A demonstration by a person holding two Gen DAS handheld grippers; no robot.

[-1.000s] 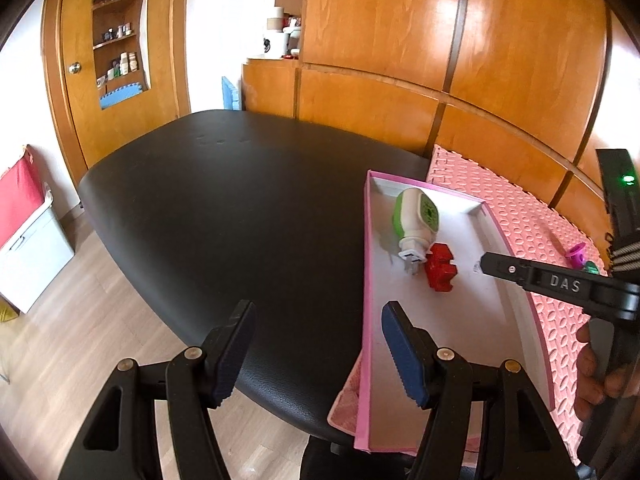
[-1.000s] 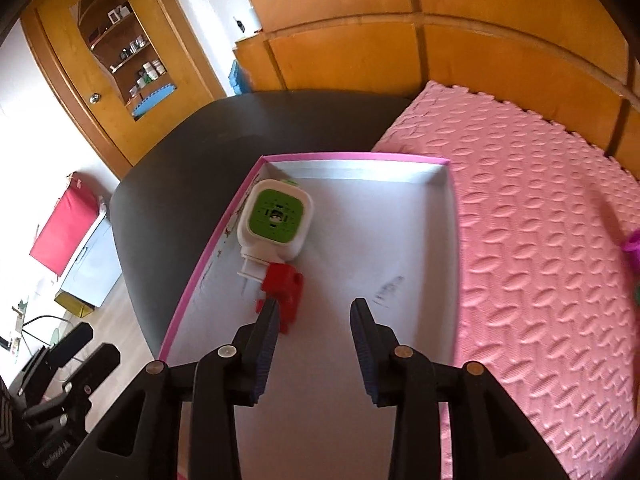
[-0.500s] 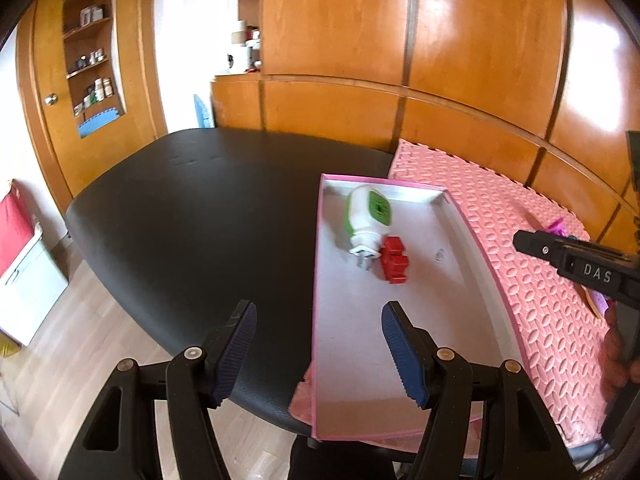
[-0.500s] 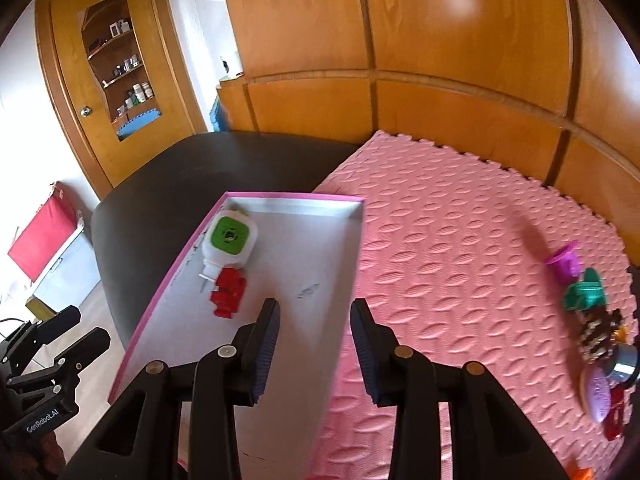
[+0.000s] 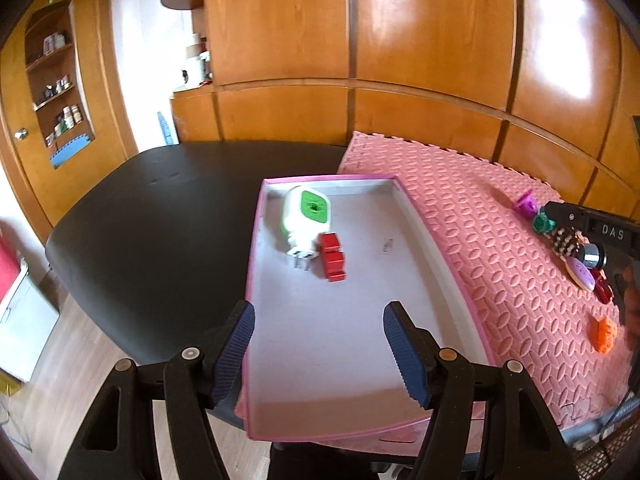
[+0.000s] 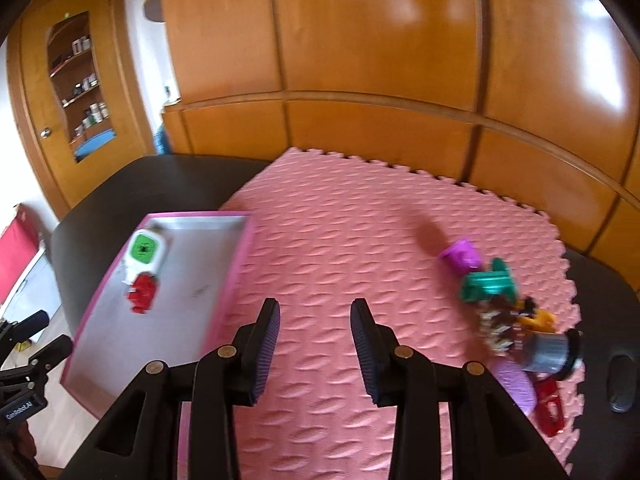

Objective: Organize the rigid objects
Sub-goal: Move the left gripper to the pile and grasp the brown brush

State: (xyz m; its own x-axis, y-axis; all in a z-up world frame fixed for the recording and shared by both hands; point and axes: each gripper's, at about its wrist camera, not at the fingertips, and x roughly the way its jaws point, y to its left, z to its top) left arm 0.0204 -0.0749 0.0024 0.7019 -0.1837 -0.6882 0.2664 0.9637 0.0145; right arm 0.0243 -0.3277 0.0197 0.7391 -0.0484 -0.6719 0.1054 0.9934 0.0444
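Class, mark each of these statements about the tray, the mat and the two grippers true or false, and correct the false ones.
1. The tray holds two items. True.
2. The red block lies on the pink mat. False: it lies in the tray, beside the green and white plug.
3. The right gripper grips the purple cup. False: it is open and empty.
4. The left gripper is open. True.

Black plastic left gripper [image 5: 318, 344] and right gripper [image 6: 314, 344]: 2 ribbed dark-blue fingers [image 5: 236, 350] each, brass-coloured pivot screws, triangular frame cut-outs at lower frame.
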